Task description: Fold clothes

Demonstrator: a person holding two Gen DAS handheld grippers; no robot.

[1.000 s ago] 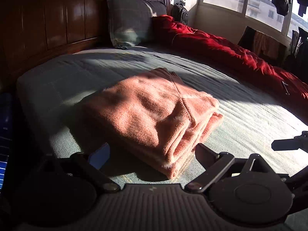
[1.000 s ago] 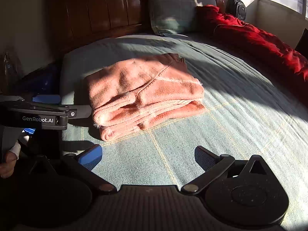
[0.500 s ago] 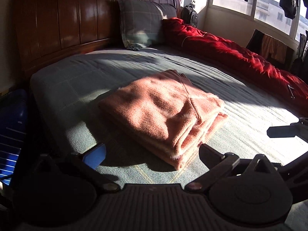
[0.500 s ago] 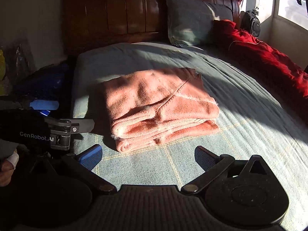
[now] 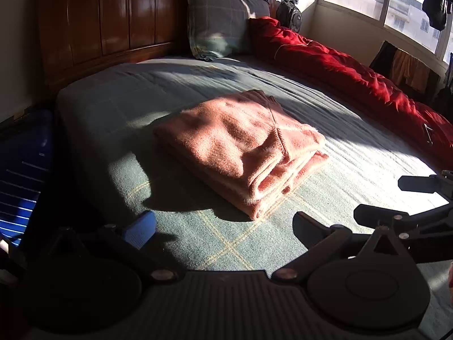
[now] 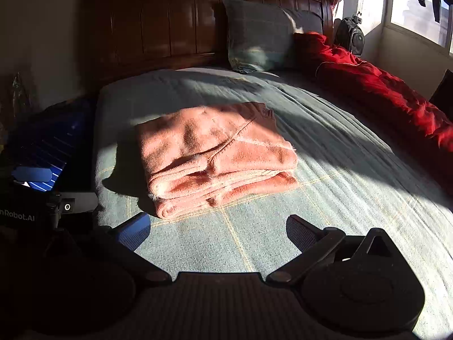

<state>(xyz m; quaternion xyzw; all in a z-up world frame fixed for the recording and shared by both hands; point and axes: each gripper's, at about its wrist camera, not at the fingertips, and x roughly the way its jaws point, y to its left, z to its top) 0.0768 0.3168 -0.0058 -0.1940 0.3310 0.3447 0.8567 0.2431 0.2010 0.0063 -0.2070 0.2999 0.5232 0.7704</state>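
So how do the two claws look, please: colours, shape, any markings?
Both are black plastic, with ribbed bases, round pivot discs and angled link arms. The left claw and right claw each have one blue-padded finger. The left claw's body, seen from the right camera, carries white "Robot.AI" lettering.

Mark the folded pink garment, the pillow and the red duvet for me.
folded pink garment (image 6: 215, 153): right wrist view, on its top layer.
pillow (image 6: 263, 34): right wrist view, on the middle of its face, against the headboard.
red duvet (image 5: 339, 68): left wrist view, on its bunched middle along the window side.
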